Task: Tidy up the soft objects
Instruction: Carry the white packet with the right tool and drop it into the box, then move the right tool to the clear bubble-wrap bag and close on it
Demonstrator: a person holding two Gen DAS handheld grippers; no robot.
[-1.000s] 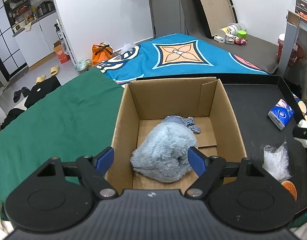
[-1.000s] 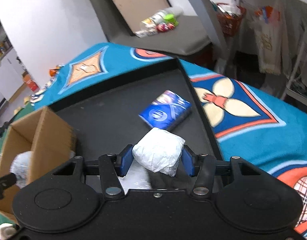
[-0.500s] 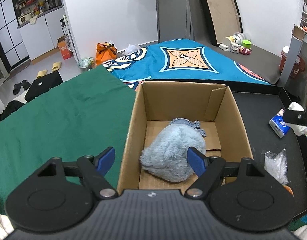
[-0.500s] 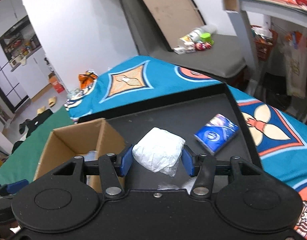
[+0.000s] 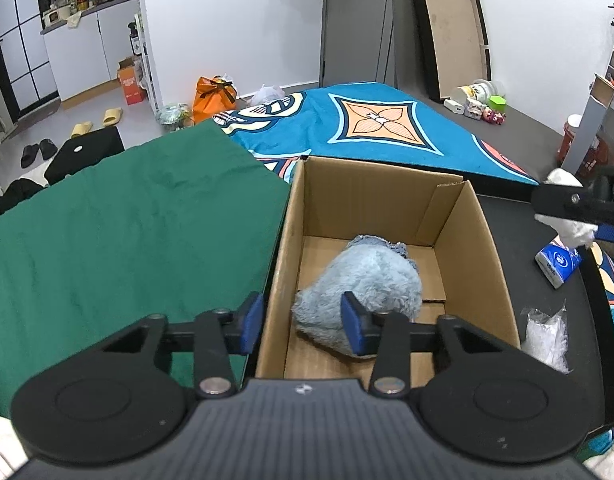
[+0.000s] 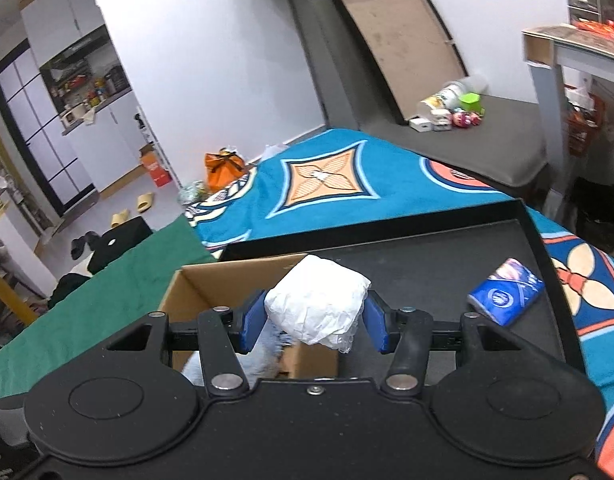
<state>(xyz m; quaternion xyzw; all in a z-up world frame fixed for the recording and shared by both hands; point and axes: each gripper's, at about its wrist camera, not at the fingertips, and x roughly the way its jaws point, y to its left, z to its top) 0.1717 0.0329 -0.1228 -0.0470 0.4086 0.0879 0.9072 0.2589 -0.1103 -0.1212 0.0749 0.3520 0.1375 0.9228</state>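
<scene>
Pinching a white wrapped bundle (image 6: pixel 317 300) crosswise, long axis spanning the pads: right gripper (image 6: pixel 315 322), above the cardboard box (image 5: pixel 459 216). Left gripper (image 5: pixel 303 322): closing, empty.

Orange bag (image 5: pixel 213 96) and slippers (image 5: pixel 97 122) on floor.

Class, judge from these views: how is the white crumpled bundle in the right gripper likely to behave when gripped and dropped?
The white bundle looks creased and bulges between the right gripper's pads, so it probably squashes easily. It seems light for its bulk, and unlikely to roll far.
</scene>
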